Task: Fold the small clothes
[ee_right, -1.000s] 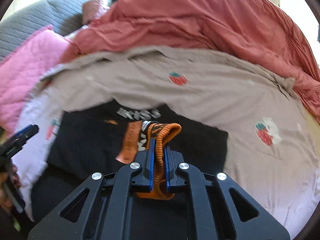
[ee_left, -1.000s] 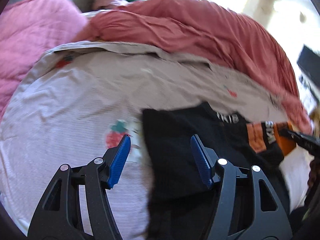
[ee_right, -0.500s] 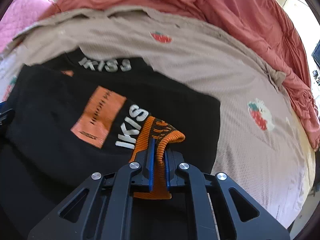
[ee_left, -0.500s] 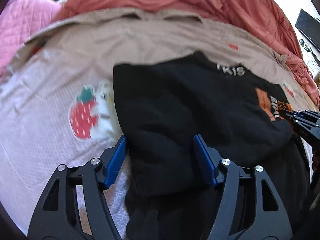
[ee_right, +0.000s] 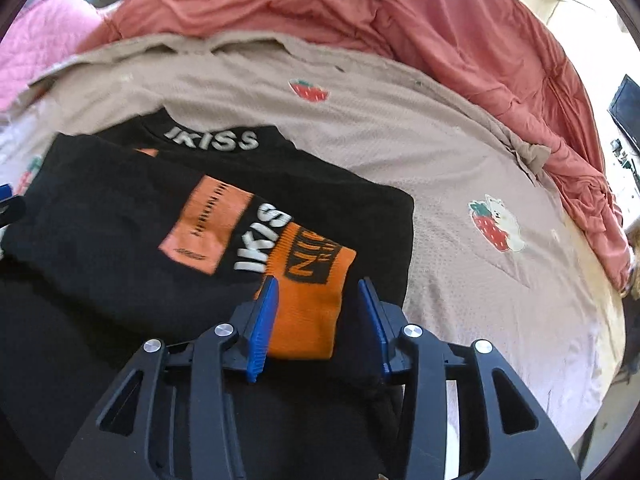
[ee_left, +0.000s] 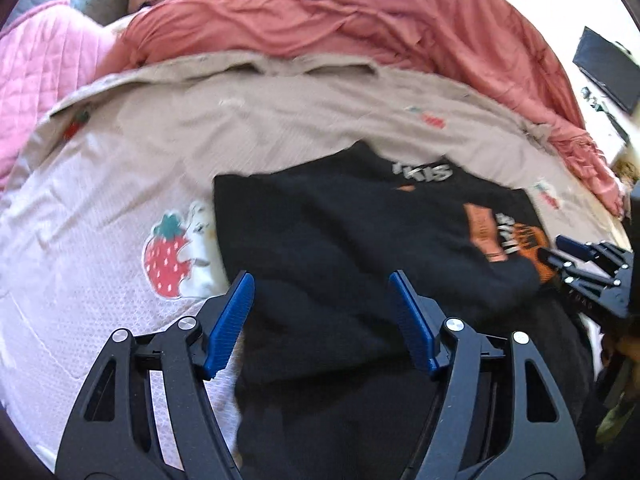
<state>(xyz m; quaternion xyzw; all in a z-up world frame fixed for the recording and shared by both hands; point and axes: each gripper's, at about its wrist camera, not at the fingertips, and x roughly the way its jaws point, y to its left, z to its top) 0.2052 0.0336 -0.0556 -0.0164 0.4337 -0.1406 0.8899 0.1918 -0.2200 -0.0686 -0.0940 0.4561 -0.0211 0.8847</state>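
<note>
A black sweater (ee_left: 340, 232) with white IKISS lettering and an orange patch lies on the bed, one sleeve folded across its body (ee_right: 100, 208). The sleeve's orange cuff (ee_right: 312, 264) rests flat on the black cloth between the blue pads of my right gripper (ee_right: 319, 284). Its jaws are opening and the pads do not press on the cuff. In the left wrist view the cuff (ee_left: 528, 240) and right gripper (ee_left: 558, 250) sit at the far right. My left gripper (ee_left: 320, 280) hangs open over the sweater's left part, one pad past its left edge.
A beige sheet (ee_right: 440, 152) with strawberry prints covers the bed under the sweater. A bunched salmon duvet (ee_left: 360, 20) runs along the far side and right. A pink quilt (ee_left: 40, 80) lies at the far left. A dark box (ee_left: 604, 68) stands off the bed at right.
The right gripper carried the orange cuff down onto the sweater's body, then its jaws parted and the cuff now lies flat. The left gripper stayed open over the sweater's left edge.
</note>
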